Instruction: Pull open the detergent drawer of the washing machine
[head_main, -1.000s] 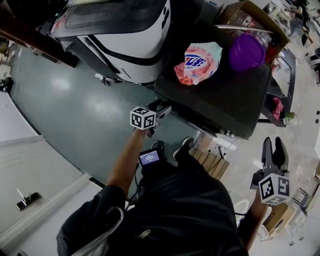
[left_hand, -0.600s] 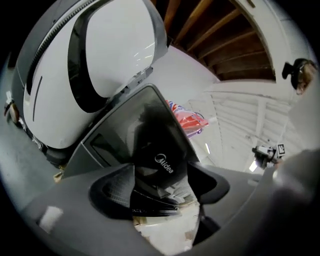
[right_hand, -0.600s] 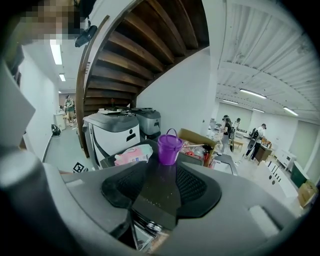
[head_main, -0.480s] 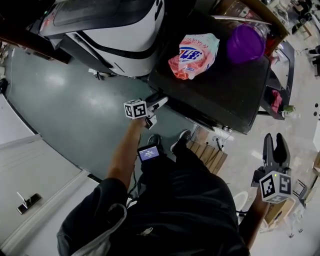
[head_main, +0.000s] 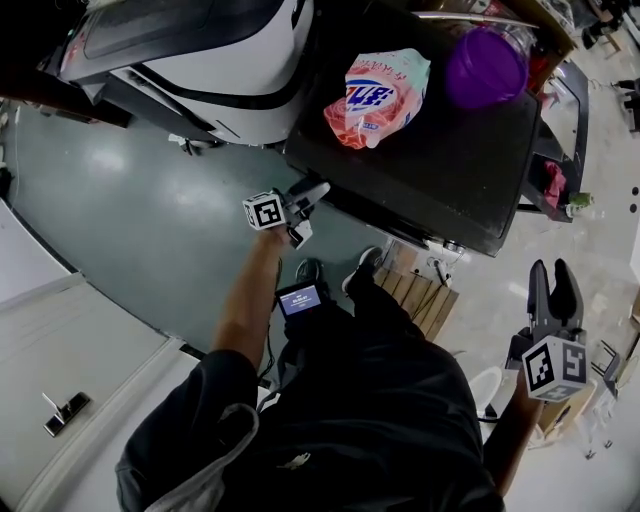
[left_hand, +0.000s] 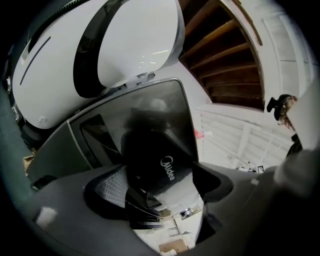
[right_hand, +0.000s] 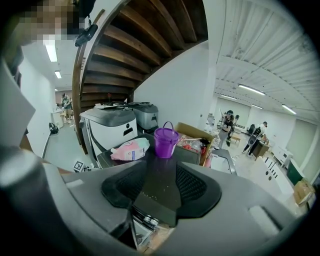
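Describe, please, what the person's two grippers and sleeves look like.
The left gripper and the right gripper each carry a white cube with black square markers and two long jaws. Close up, the bodies are grey with black textured pads. The left jaws are opening, with a black Midea-marked panel between them. The person wears a dark short-sleeved top.

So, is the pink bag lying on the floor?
No, the pink bag lies on top of the dark machine, next to the purple bucket.
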